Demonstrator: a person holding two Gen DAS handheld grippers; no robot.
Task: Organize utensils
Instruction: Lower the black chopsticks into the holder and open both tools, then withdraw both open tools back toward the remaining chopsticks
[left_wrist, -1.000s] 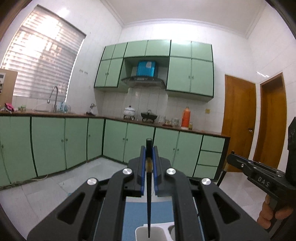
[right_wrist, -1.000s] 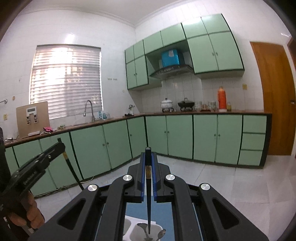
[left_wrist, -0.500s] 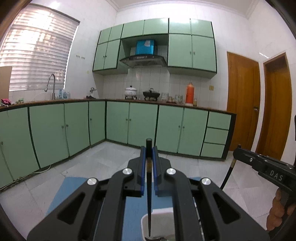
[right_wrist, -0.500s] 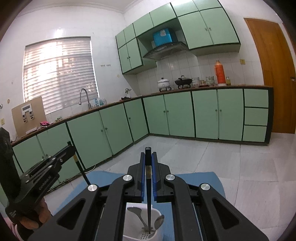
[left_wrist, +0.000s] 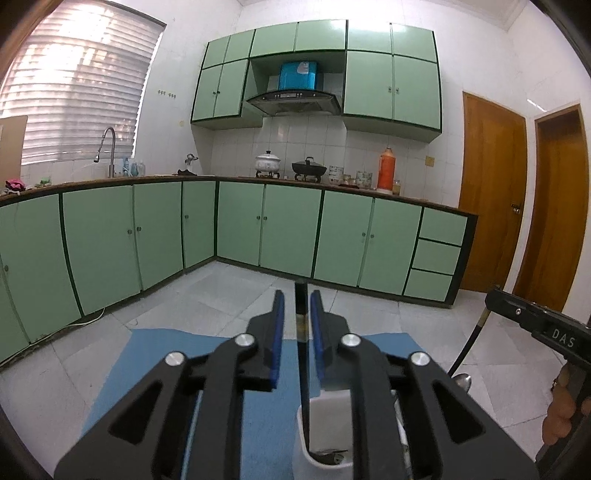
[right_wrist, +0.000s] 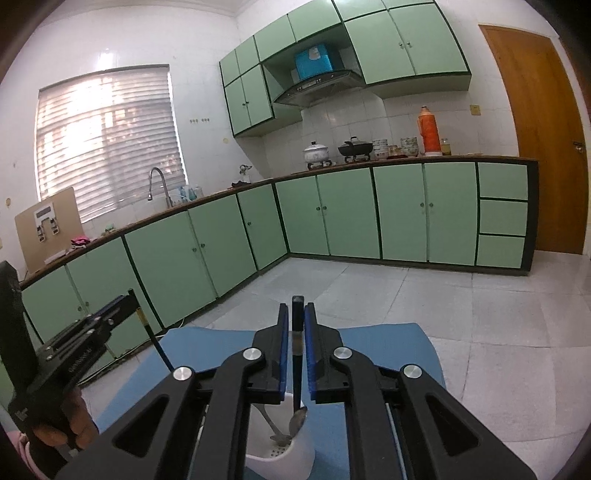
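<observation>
With a metal spoon (right_wrist: 297, 418) already in the white perforated plastic holder (right_wrist: 280, 458) on the blue mat (right_wrist: 369, 343), we hold each gripper, left (left_wrist: 296, 317) and right (right_wrist: 296, 325), slightly apart around a black chopstick (left_wrist: 301, 332) lowered over it, so only release seems left.

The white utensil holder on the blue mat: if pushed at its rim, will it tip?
Possibly: the white utensil holder looks tall, narrow and light plastic. The spoons and chopstick standing above its rim likely raise its balance point. The blue mat may resist sliding.
</observation>
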